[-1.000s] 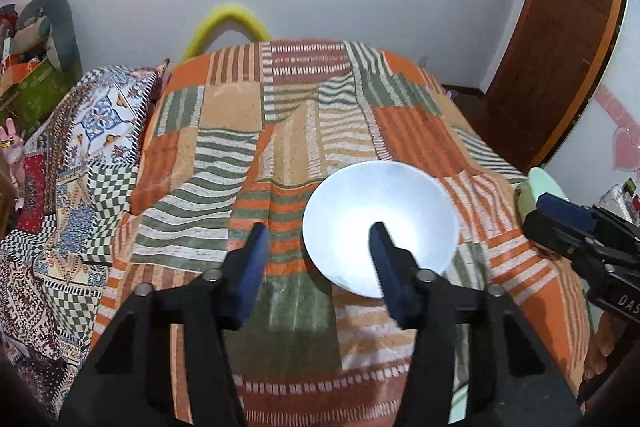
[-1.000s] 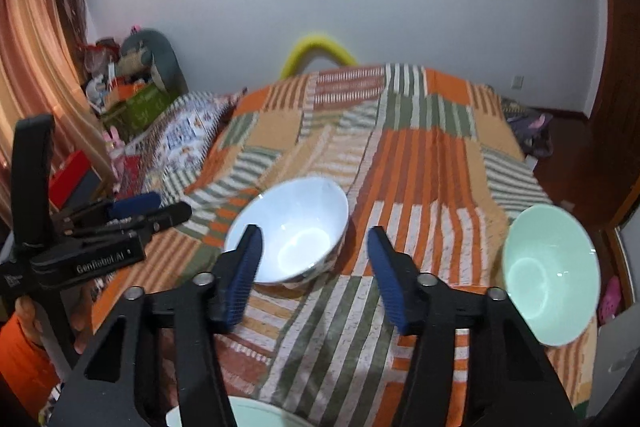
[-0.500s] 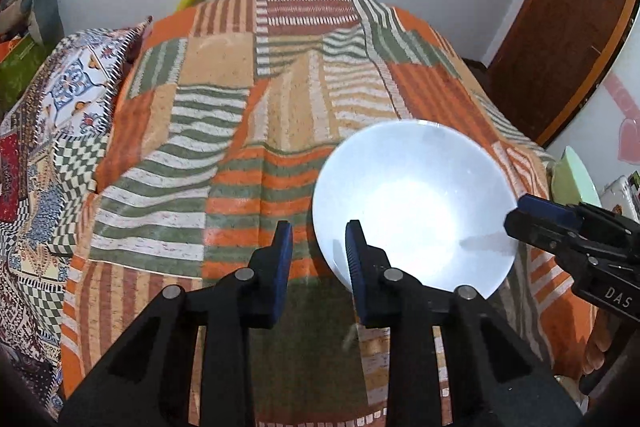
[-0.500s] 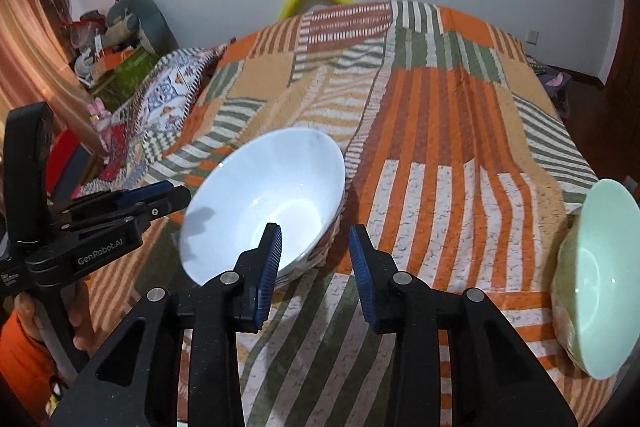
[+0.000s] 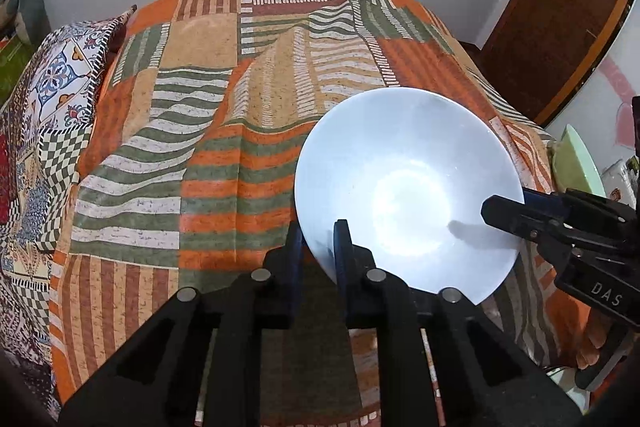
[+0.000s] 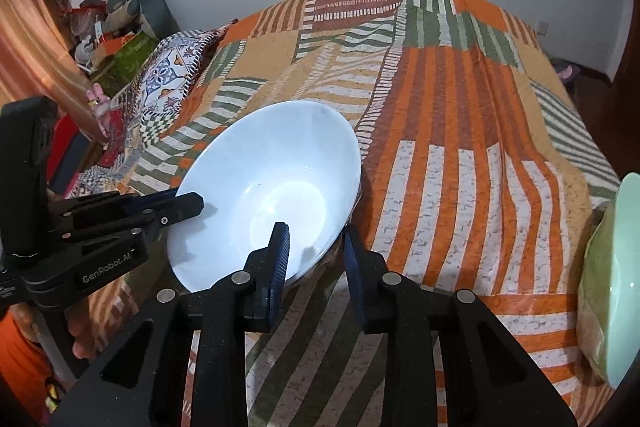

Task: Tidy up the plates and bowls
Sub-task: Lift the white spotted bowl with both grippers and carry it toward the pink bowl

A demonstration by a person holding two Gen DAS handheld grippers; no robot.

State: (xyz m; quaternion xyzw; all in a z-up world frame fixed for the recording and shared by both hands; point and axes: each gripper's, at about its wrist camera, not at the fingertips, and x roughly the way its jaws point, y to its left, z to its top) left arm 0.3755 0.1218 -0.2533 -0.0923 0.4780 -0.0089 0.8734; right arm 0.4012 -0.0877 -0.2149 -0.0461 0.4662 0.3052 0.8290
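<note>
At the lower centre of the left wrist view, the bowl (image 5: 408,187) rim is clamped by the left gripper (image 5: 318,239). Its opposite rim is clamped by the right gripper (image 6: 314,241). Behind, the bedspread (image 5: 248,99) is seen; a green bowl (image 6: 612,307) lies at far right.

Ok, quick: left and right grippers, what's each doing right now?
Left gripper: jaws just closed, clamped on the white bowl at its near rim.
Right gripper: jaws just closed, clamped on the same bowl's opposite rim.
</note>
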